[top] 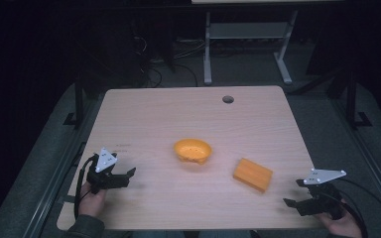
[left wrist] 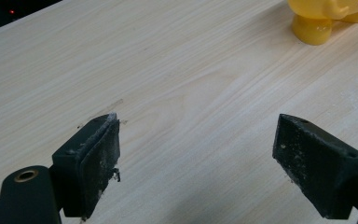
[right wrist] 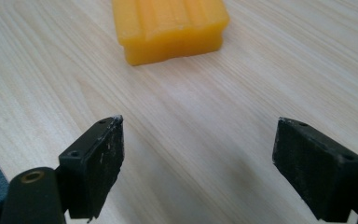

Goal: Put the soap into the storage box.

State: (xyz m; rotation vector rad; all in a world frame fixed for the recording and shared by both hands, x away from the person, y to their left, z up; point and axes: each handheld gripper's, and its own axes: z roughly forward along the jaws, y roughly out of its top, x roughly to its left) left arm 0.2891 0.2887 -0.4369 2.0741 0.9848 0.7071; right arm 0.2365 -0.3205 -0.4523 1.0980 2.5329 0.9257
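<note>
An orange bowl (top: 193,150) sits near the middle of the wooden table (top: 168,119); its yellow foot (left wrist: 313,29) shows at the top right of the left gripper view. An orange ridged block (top: 252,174) lies to the bowl's right, and the same block (right wrist: 170,27) lies ahead of the right jaws. My left gripper (top: 125,174) rests at the table's front left, open, with bare wood between its jaws (left wrist: 196,158). My right gripper (top: 294,193) is at the front right, open and empty (right wrist: 198,163), short of the block.
A round cable hole (top: 227,99) marks the table's far edge. Beyond the table stand a white desk frame (top: 248,44) and cables on a dark floor. Bare wood lies between the grippers and around the bowl.
</note>
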